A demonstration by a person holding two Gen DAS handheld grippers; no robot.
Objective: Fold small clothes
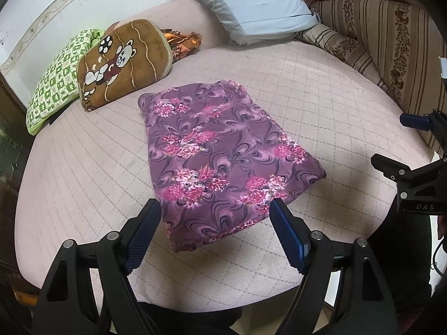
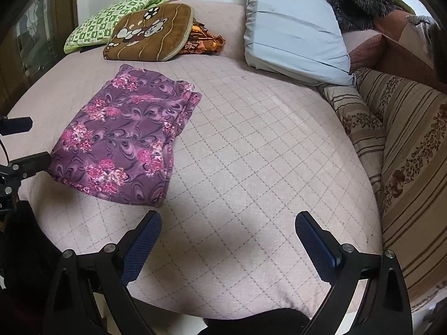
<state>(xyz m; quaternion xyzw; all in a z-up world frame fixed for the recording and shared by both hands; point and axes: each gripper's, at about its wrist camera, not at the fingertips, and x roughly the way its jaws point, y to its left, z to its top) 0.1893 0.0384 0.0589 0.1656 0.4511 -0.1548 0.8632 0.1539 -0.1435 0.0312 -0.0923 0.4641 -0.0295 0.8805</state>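
Both your left tongs [image 1: 215,209] and right tongs [image 2: 229,220] gape empty above the bed [image 2: 251,139]; the right one reads "DAS"; the folded floral garment [image 1: 212,156] lies mid-bed.

The only readable text is "DAS", in pale letters on the black body of the right gripper [image 1: 416,150], right of the purple floral cloth [image 1: 218,156].

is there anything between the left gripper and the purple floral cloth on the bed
Nothing visible. The left gripper hangs open just above the near edge of the folded purple floral cloth, with only bare quilted bed cover around it. The brown bear cushion lies beyond the cloth, out of the way.
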